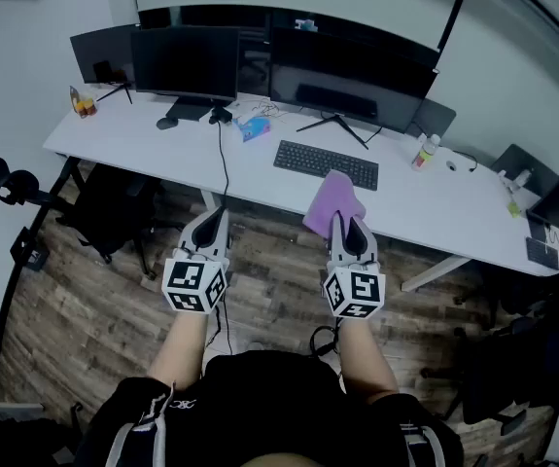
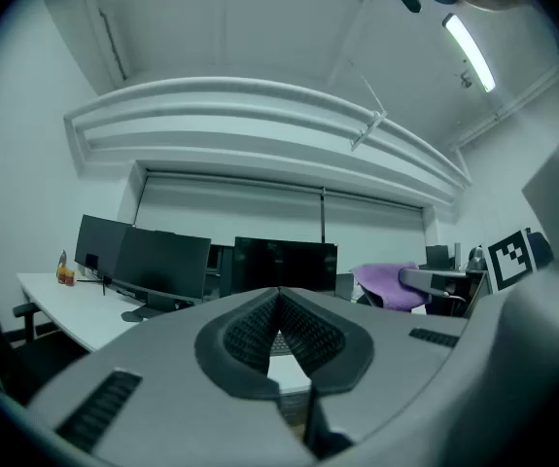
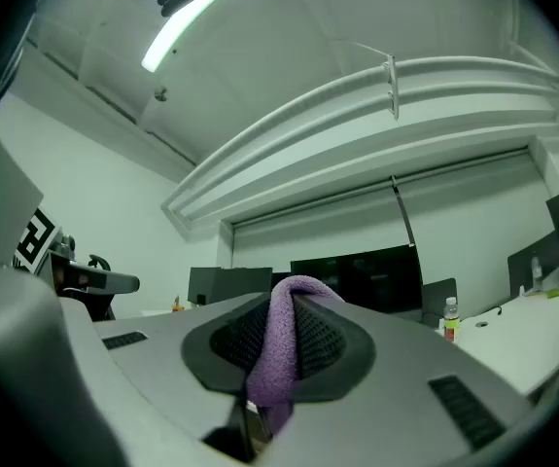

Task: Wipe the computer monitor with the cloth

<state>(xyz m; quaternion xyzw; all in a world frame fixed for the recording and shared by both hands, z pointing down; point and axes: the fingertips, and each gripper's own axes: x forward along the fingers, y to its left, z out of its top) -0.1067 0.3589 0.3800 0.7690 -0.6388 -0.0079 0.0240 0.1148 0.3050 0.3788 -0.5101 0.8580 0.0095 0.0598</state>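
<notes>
Holding the cloth (image 1: 331, 200) in your right claw (image 1: 347, 226): its jaws are clamped on a fold of it. The right gripper view shows the purple fabric running down between the pads and looping over the tips. In the head view the cloth bunches up ahead of the claw, over the near edge of the worktop (image 1: 435, 212), just in front of the keyboard (image 1: 326, 163). Can't tell whether it touches the worktop.

Your left claw (image 1: 211, 218): jaws pressed together at the tips, nothing between them. It sits level with the right claw, over the wood floor (image 1: 94, 300), just short of the worktop edge. Both claws point at the worktop.

The wide monitor (image 1: 352, 74) stands at the back of the worktop behind the keyboard, screen dark. The cloth is well apart from it. A second monitor (image 1: 184, 61) stands to its left and a third monitor (image 1: 102, 54) at the far left end, both dark.

Also on the worktop: a blue box (image 1: 252, 127) between the two nearer monitor stands, a mouse (image 1: 166, 123) by the second monitor's base, a bottle (image 1: 425, 152) right of the keyboard. A black chair (image 1: 114, 212) sits at the left end, partly under the worktop.
</notes>
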